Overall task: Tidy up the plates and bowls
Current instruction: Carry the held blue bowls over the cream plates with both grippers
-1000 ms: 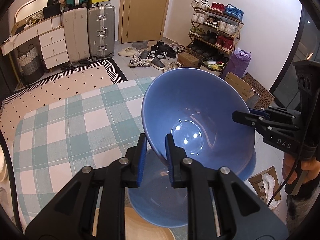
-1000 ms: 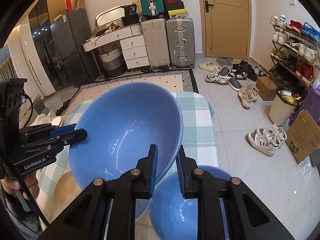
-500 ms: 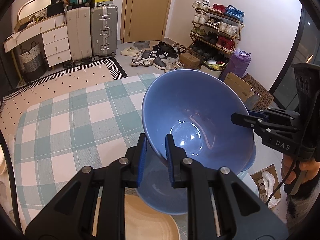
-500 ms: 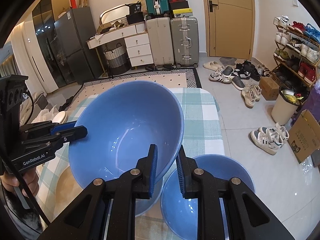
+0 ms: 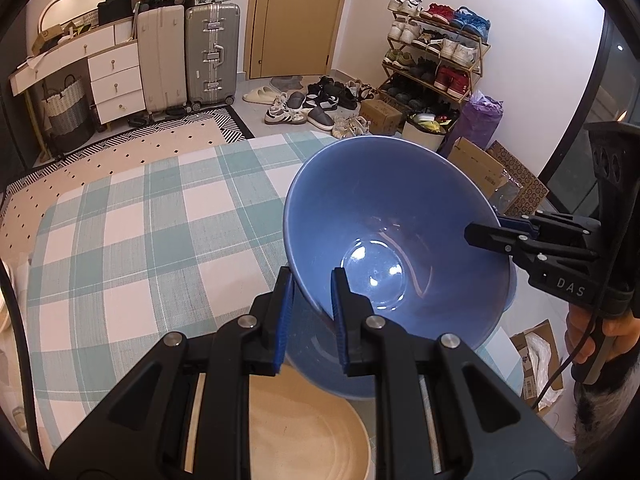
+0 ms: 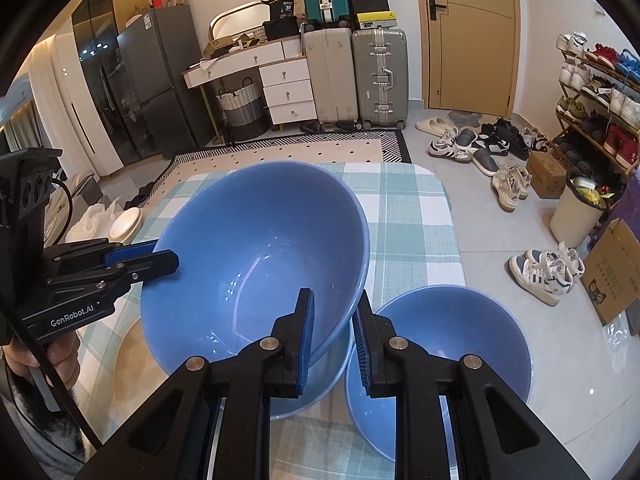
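Bowl [image 5: 384, 216], glossy blue and deep-sided, hung tilted between two grippers above the checked tablecloth [image 5: 132, 240], each clamped on its rim: the left gripper [image 5: 310, 304] pinched the near edge in the left wrist view, the right gripper [image 6: 332, 328] the opposite edge in the right wrist view. Under it sat a second blue bowl [image 6: 316, 392], partly hidden, and a third bowl [image 6: 448, 340] stood beside that one near the table's right edge, by the rounded corner. A pale, matte plate [image 5: 304, 424] lay on the near side, its rim just under the held bowl. The far half of the woven green-and-white cloth lay bare, with open room to the table's far edge. Compared with a second earlier, more cloth and more of the plate showed in the left wrist view, the third bowl stood further into the right wrist view, and both grips on the rim were unchanged.
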{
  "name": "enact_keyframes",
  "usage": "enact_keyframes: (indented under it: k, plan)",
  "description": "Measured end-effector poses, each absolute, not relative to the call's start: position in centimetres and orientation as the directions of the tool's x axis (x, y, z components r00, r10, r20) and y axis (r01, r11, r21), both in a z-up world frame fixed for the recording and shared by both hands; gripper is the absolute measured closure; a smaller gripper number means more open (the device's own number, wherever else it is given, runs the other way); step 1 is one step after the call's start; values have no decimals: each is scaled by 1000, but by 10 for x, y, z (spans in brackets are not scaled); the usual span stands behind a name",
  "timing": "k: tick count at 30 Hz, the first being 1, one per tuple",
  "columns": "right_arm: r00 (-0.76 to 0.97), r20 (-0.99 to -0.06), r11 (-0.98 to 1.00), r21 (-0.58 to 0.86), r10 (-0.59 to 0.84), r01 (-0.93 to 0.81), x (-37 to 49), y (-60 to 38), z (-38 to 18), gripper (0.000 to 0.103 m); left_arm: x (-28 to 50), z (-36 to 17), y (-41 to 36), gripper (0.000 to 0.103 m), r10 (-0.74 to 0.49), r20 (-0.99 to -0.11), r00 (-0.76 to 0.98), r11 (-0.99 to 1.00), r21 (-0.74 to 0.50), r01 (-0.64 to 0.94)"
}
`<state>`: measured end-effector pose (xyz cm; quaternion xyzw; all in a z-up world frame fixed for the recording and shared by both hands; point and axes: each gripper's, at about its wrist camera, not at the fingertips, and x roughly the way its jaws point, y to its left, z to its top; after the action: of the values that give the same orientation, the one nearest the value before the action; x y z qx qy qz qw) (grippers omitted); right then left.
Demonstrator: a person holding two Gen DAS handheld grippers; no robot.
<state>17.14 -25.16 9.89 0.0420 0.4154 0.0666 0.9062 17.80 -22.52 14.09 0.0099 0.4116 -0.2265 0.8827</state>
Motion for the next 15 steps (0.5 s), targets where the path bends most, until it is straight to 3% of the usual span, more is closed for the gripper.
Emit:
enact_keyframes:
  k: [15]
  plan:
    - [616, -771, 987, 124, 162, -105, 168, -236, 72, 83, 178, 110, -217, 88, -355, -748, 560, 912, -145, 384]
